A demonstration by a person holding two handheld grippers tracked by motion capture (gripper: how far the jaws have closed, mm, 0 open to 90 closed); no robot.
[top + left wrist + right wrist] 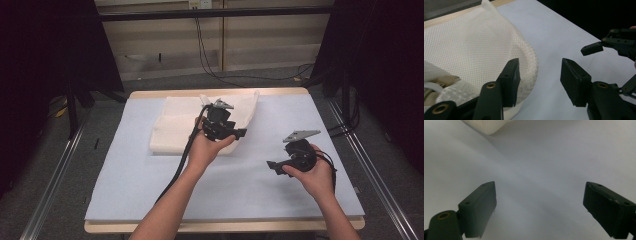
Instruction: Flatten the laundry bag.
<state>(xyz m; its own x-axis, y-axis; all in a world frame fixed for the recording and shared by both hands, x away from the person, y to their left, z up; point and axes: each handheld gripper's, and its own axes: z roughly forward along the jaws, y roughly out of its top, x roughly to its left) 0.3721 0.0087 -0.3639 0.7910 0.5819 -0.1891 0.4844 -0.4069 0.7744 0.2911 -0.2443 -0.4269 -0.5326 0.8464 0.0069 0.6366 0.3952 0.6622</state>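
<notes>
A white mesh cloth [175,127] lies folded on the far middle of the pale blue mat [140,185]. My left gripper [241,133] hovers over the cloth's right part with its jaws pointing right. In the left gripper view it [539,82] stands open. Nothing is between the pads, and the cloth's rolled edge [529,57] lies just beside the left jaw. My right gripper [274,167] sits over bare mat at the right, jaws pointing left toward the cloth. Its jaws [540,206] are wide open with only mat between them. A corner of the cloth [486,125] shows beyond them.
The mat covers a wooden table [220,93] whose edge shows at the back and front. Black cables [210,60] run over the floor behind it, and metal rails [50,185] flank both sides. One finger [592,48] of the right gripper shows in the left gripper view.
</notes>
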